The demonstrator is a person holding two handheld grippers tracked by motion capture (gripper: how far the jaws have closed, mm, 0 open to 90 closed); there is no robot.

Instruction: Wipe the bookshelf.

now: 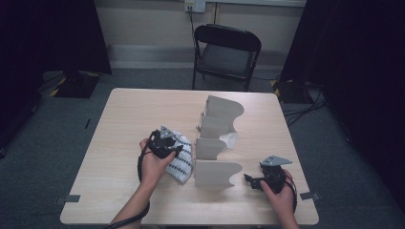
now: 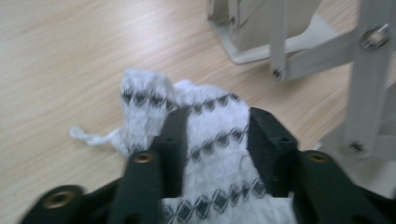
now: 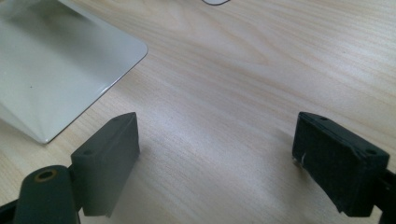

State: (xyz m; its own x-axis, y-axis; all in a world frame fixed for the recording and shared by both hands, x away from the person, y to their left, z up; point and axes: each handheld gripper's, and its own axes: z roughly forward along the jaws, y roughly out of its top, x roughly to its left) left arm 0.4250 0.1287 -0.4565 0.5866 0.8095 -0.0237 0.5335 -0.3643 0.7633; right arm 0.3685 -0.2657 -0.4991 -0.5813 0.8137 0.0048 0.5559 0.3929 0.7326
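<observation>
The left tongs (image 2: 212,154) stand over a white knitted cloth (image 2: 205,140) that lies on the bench (image 1: 124,119), just left of the grey rack (image 1: 217,143). The cloth runs between the two jaws and away from them toward the rack. The jaws are about half apart; the cloth sits in the gap, but I cannot see that the pads press on it, so I judge it as loose and not gripped. In the high view the cloth (image 1: 181,160) shows under and to the right of the left tongs (image 1: 165,143), and its long axis goes from near the rack's middle panels down toward the front panel.

The right tongs (image 3: 215,154) are wide open and empty, resting low on the bench at the right of the rack's front panel, well apart from the cloth. So the left hand is much nearer to the cloth.

The cloth is soft and fuzzy, white with rows of small dark diamond marks, and one loose thread lies at its side. The rack is hard, smooth, pale grey plastic: several upright panels with curved tops, joined by thin bars with screws. The bench is light wood with fine grain.
</observation>
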